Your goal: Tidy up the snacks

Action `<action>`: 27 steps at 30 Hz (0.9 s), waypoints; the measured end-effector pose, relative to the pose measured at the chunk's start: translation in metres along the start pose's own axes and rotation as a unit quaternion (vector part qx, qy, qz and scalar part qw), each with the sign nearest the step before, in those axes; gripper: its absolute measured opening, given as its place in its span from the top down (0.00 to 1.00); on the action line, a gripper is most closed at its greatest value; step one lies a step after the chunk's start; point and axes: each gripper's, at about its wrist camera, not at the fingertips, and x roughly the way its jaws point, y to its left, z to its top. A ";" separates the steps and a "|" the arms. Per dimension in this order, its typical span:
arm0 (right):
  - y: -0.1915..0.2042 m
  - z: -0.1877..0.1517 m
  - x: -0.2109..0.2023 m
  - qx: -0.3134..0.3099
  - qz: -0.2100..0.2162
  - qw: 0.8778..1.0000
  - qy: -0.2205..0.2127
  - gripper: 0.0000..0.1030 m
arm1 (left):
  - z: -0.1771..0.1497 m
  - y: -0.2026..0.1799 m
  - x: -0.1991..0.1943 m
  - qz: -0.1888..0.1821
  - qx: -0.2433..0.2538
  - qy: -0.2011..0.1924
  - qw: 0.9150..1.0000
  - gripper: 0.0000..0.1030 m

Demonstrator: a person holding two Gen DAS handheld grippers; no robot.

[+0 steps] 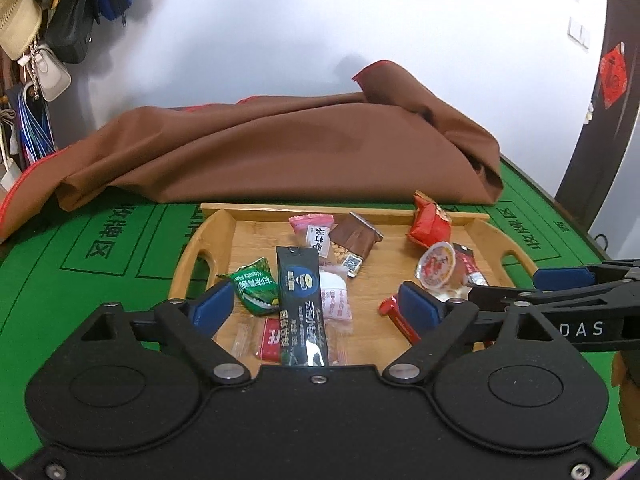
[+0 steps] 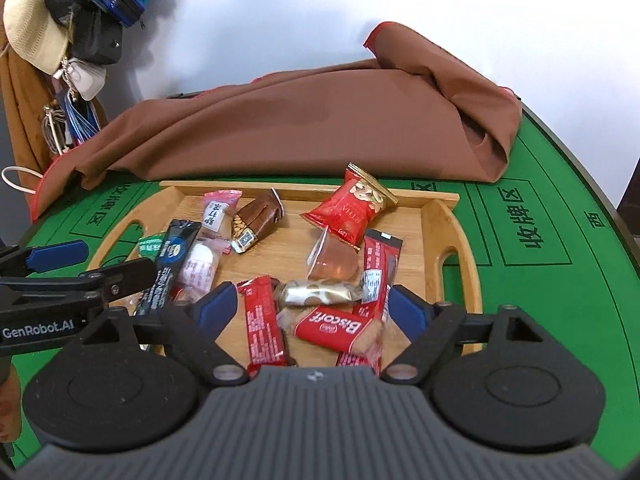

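Both tongs gape empty over the tray (image 1: 224,232) — only right view shows Biscoff packet (image 2: 334,330).

We're in a home here, a lived-in room by the look of it. A white wall (image 1: 280,20) runs behind a green felt game table (image 1: 100,248) printed with Chinese characters, the sort used for mahjong or cards. A brown cloth (image 1: 300,152) with red edging lies bunched across the far side. Up on the left, handbags (image 2: 96,44) and a straw hat (image 2: 28,32) hang in a cluster. A red paper decoration (image 1: 614,76) sticks to a dark door at right, with a light switch (image 1: 579,32) beside it.
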 end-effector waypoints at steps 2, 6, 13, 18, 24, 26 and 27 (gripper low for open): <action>0.000 -0.003 -0.007 0.000 0.002 1.000 -0.005 0.13 | -0.003 -0.001 -0.009 0.002 0.002 -0.004 1.000 0.11; 0.001 -0.013 -0.021 -0.001 0.005 1.000 -0.018 0.11 | -0.013 -0.003 -0.025 0.007 0.007 -0.013 1.000 0.06; 0.000 -0.033 -0.043 -0.002 0.009 0.999 -0.034 0.08 | -0.034 -0.004 -0.049 0.008 0.008 -0.019 1.000 0.03; 0.000 -0.048 -0.054 -0.004 0.008 0.999 -0.041 0.07 | -0.051 -0.006 -0.062 0.006 0.008 -0.023 1.000 0.03; 0.000 -0.070 -0.062 -0.005 0.005 0.999 -0.051 0.05 | -0.071 -0.006 -0.073 0.012 0.004 -0.023 1.000 0.03; 0.001 -0.077 -0.064 -0.008 0.002 0.999 -0.053 0.05 | -0.080 -0.007 -0.075 0.013 0.004 -0.022 1.000 0.02; 0.002 -0.082 -0.065 -0.011 -0.001 0.998 -0.054 0.05 | -0.082 -0.007 -0.075 0.015 0.004 -0.021 1.000 0.02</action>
